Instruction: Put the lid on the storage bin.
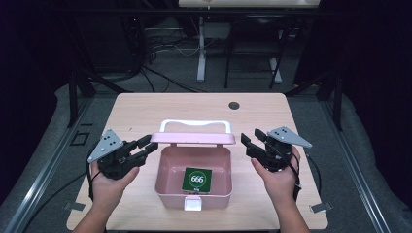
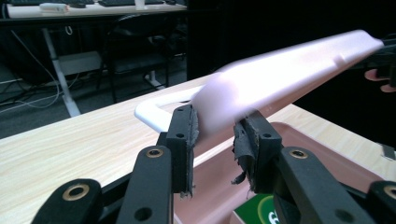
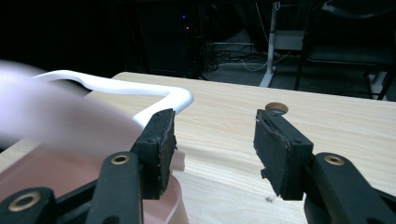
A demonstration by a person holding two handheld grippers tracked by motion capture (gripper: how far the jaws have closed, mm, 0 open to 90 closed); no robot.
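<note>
A pink box (image 1: 163,170) stands open on the wooden table (image 1: 136,111), its lid (image 1: 194,138) raised and its white handle (image 1: 194,124) behind. A green card marked 666 (image 1: 197,178) lies inside. My left gripper (image 1: 148,147) is at the lid's left end. In the left gripper view its jaws (image 2: 214,133) stand slightly apart around the lid's edge (image 2: 289,60), which is blurred. My right gripper (image 1: 251,138) is open just right of the lid's right end. In the right gripper view (image 3: 215,135) nothing is between its pads, and the blurred lid (image 3: 56,121) is to the left.
A round cable hole (image 1: 234,105) sits in the table behind the box. Bare wood lies on both sides of the box. Beyond the far edge are table legs (image 1: 201,48), cables and dark frame posts.
</note>
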